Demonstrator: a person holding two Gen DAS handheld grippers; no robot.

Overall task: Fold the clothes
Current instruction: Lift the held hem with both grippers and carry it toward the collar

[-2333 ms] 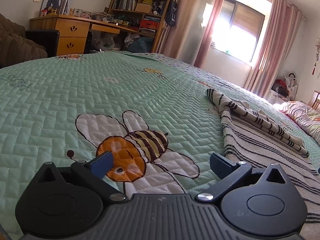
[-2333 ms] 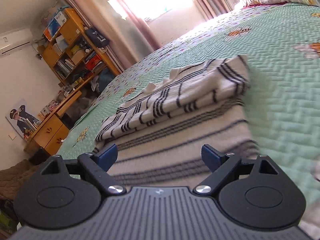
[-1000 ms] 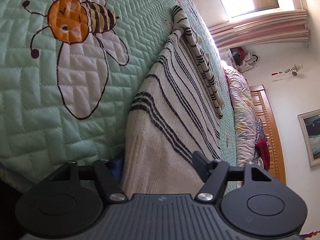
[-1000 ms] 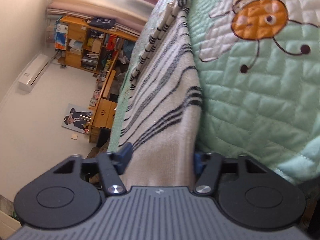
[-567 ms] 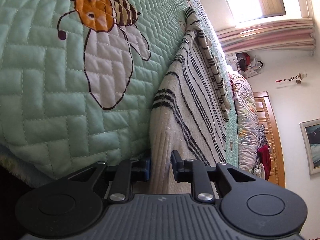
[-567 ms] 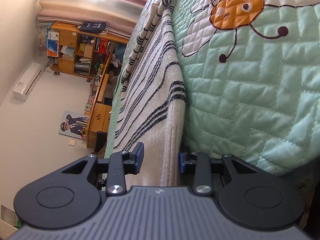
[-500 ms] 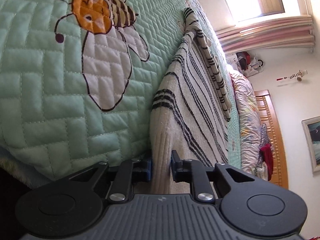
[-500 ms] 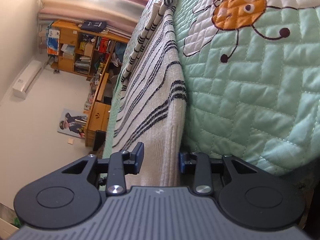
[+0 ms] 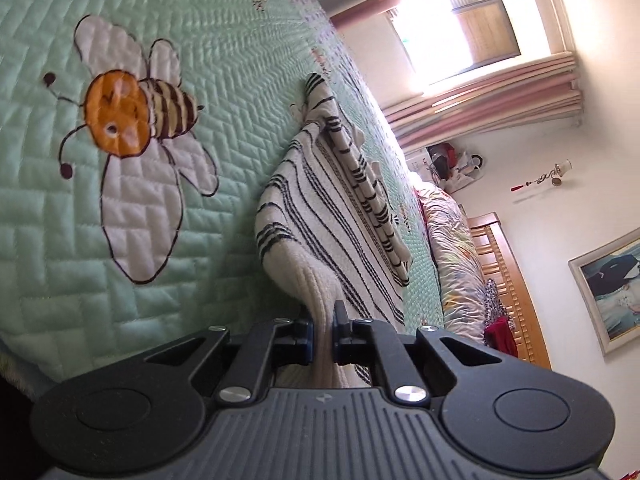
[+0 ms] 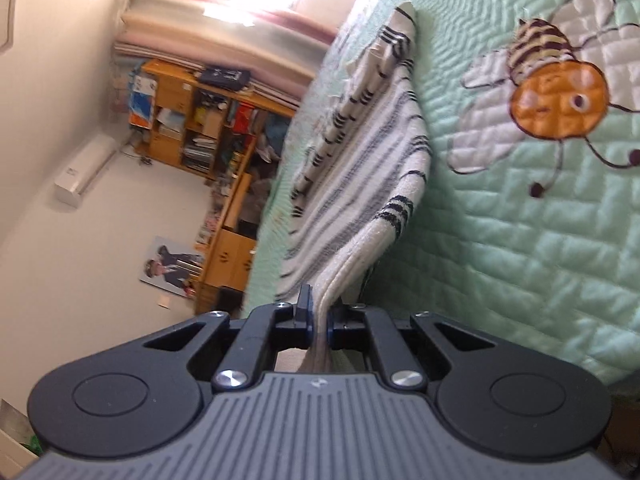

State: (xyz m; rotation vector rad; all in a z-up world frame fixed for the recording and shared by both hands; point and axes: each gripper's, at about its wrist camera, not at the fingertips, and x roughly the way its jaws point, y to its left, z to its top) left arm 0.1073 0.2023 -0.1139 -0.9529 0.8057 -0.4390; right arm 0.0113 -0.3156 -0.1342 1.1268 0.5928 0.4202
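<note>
A striped sweater (image 9: 320,216) is laid out on the green quilted bed (image 9: 224,80), with its near ribbed hem at the bed's near edge. Both sets of fingers have just been closing, and the hem is now pinched between them: the left gripper (image 9: 323,334) is clenched on one corner of the hem, the right gripper (image 10: 318,322) on the other corner (image 10: 352,248). Compared with a second ago, when the hem lay flat on the bed between wide-open fingers, the knit is now drawn up into a ridge at each grip and raised off the quilt. The grasp stage is judged complete and the fold itself as beginning. Both grippers are held tilted slightly downward toward the bed and rolled sideways, so that the bed appears steeply slanted in both views. The sweater's far end, with sleeves already folded in, remains resting on the bed.
</note>
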